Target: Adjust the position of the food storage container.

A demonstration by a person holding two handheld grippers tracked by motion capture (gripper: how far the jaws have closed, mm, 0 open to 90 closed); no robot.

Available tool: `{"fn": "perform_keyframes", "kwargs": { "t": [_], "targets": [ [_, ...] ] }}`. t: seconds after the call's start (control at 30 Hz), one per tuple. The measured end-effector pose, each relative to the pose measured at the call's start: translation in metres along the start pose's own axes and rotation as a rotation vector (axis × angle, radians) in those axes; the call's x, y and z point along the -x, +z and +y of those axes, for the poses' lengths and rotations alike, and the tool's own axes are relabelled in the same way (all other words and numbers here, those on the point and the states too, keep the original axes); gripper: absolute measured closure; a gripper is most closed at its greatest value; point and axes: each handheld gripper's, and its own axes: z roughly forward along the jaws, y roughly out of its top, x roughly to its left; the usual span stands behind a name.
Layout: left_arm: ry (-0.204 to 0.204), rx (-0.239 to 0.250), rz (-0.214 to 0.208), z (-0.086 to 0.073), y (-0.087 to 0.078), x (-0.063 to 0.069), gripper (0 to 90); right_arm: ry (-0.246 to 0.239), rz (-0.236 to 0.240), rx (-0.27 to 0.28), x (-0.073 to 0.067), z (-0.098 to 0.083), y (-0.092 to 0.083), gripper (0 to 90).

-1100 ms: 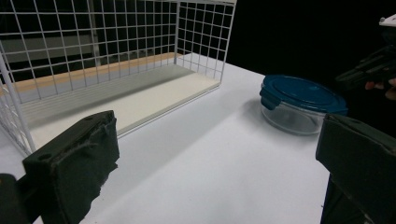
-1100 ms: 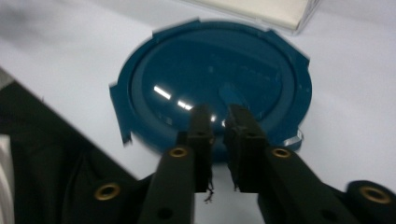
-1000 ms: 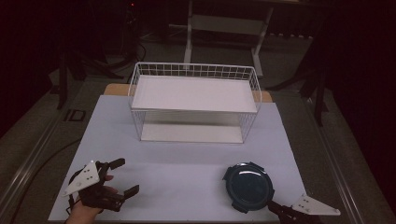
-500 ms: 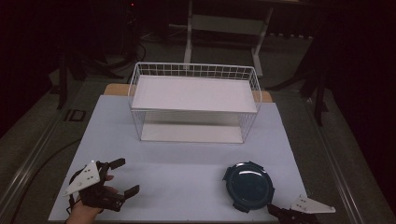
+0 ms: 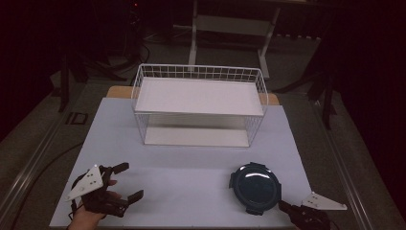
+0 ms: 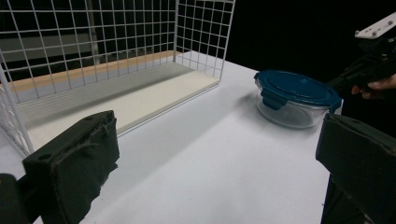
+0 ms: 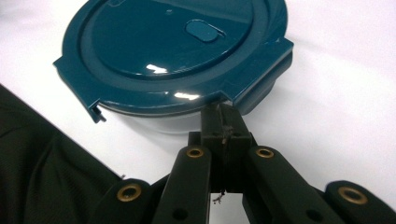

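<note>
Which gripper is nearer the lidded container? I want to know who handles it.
Right. The right gripper has its shut fingers at the container rim; the left gripper sits far across the table.

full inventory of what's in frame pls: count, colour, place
container: 1, clear glass bowl with dark teal clip lid, near right of table.
wire rack: 1, white, two shelves, far middle of table.
table: 1, white top.
left gripper: 1, black, jaws open, near left corner, held in a hand.
right gripper: 1, black, jaws shut, tips at the container's near lid edge; whether they pinch it, can't tell.
</note>
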Motion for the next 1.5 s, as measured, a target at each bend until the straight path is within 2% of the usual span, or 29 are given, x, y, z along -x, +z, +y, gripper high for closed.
{"fn": "perform_keyframes", "kwargs": {
  "t": [0.13, 0.43, 0.57, 0.67, 0.8, 1.03, 1.17, 1.27, 1.5],
  "targets": [
    [-0.001, 0.0, 0.0, 0.0, 0.0, 0.0, 0.0, 0.017, 0.002, 0.004, 0.007, 0.003, 0.003, 90.0],
    [0.004, -0.007, -0.001, 0.0, 0.001, 0.0, 0.0, 0.014, -0.021, 0.001, 0.015, 0.01, 0.009, 90.0],
    [0.009, -0.008, 0.001, 0.0, 0.001, 0.001, 0.0, 0.013, 0.002, 0.002, 0.017, 0.009, 0.007, 90.0],
    [0.005, -0.009, -0.001, 0.0, 0.001, 0.0, 0.0, 0.004, -0.024, 0.007, 0.019, 0.01, 0.003, 90.0],
    [0.01, -0.009, -0.003, 0.0, 0.001, 0.001, 0.0, 0.022, -0.046, 0.017, 0.026, 0.013, 0.004, 90.0],
    [0.005, -0.009, -0.004, 0.0, 0.002, 0.001, 0.0, 0.026, -0.041, 0.012, 0.032, 0.019, 0.015, 90.0],
    [0.008, -0.014, -0.006, 0.0, 0.003, 0.001, 0.0, 0.026, -0.06, 0.008, 0.03, 0.023, 0.019, 90.0],
    [0.011, -0.018, -0.006, 0.0, 0.003, 0.002, 0.0, 0.037, -0.031, 0.012, 0.029, 0.024, 0.023, 90.0],
    [0.009, -0.017, -0.01, 0.0, 0.003, 0.002, 0.0, 0.001, 0.003, 0.0, 0.016, 0.033, 0.034, 90.0]
  ]
}}
